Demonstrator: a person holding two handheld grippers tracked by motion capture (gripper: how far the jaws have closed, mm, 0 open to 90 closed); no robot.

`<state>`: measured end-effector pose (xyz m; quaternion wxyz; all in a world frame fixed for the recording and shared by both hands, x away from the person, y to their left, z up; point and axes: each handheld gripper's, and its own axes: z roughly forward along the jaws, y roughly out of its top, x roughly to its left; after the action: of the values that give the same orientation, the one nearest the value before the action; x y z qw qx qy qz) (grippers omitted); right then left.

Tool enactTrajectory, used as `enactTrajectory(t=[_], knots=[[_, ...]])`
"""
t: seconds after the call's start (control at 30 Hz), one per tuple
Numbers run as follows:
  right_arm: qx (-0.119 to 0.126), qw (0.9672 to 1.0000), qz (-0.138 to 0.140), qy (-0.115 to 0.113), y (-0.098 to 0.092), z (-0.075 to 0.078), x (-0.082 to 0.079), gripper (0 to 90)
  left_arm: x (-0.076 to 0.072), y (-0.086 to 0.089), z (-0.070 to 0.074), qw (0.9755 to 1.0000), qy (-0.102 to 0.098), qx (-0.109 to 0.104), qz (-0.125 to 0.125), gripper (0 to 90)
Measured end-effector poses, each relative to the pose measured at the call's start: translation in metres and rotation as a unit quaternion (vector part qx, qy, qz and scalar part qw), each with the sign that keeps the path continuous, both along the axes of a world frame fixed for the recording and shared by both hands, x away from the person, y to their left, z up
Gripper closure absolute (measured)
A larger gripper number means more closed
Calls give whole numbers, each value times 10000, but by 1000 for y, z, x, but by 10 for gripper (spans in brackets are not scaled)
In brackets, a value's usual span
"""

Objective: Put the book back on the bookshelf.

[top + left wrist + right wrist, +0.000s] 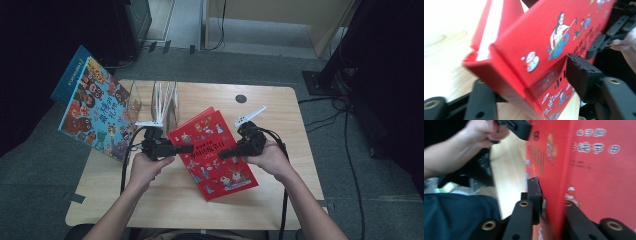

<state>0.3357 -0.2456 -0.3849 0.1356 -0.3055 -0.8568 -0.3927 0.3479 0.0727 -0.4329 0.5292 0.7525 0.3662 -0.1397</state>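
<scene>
A red picture book [215,150] is held tilted above the wooden table [150,200], its cover facing up. My left gripper [187,148] meets its left edge near the spine. In the left gripper view the book [531,45] lies between the jaws of the left gripper [529,85], with the right pad [579,72] against the cover and the other jaw under the spine corner. My right gripper [222,154] is shut on the opposite edge. In the right gripper view its jaws [552,200] clamp the book [599,170] tightly.
A colourful picture book [95,107] leans off the table's far left corner. A clear acrylic book stand [160,102] is at the back, just behind the left gripper. A small black disc [241,98] sits near the far edge. Cables trail over the floor at the right.
</scene>
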Motion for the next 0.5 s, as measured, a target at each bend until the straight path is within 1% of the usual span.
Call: enactTrajectory(t=[0.03, 0.07, 0.1, 0.13, 0.17, 0.2, 0.23, 0.27, 0.3, 0.4, 0.43, 0.47, 0.5], knots=[[-43, 10000, -18, -64, -1, -1, 1, 810, 1, 2, 2, 10000, -28, 2, -80, 511], [-36, 9999, -15, -102, -2, -3, 2, 805, 1, 2, 3, 9999, -31, 13, -110, 529], [11, 10000, -27, -47, -4, -5, 4, 785, 2, 2, 4, 9999, -60, 37, -154, 547], [-2, 9999, -57, -100, -5, -6, 5, 736, 2, 2, 5, 9998, -83, 39, -186, 569], [-51, 9995, -179, -252, -5, -8, 6, 688, 3, 2, 6, 9996, -97, 82, -246, 595], [-98, 9990, -295, -321, -7, -9, 8, 633, 3, 2, 8, 9994, -135, 107, -285, 630], [-98, 9990, -295, -321, -7, -9, 8, 633, 3, 2, 8, 9994, -135, 107, -285, 669], [-165, 9971, -564, -487, -9, -8, 8, 605, 4, 3, 9, 9993, -115, 33, -349, 669], [-136, 9971, -597, -459, -13, -12, 12, 582, 3, 1, 12, 9991, -145, 9, -388, 706], [-267, 9962, -589, -585, -11, -16, 11, 522, 2, 0, 20, 9986, -226, 84, -481, 736], [-280, 9957, -614, -635, -11, -16, 10, 511, 2, 2, 22, 9984, -252, 86, -496, 745], [-280, 9957, -614, -635, -11, -16, 10, 511, 2, 2, 22, 9984, -252, 86, -496, 755], [-341, 9944, -740, -674, -15, -17, 10, 527, 1, 5, 27, 9984, -294, 135, -465, 782]])
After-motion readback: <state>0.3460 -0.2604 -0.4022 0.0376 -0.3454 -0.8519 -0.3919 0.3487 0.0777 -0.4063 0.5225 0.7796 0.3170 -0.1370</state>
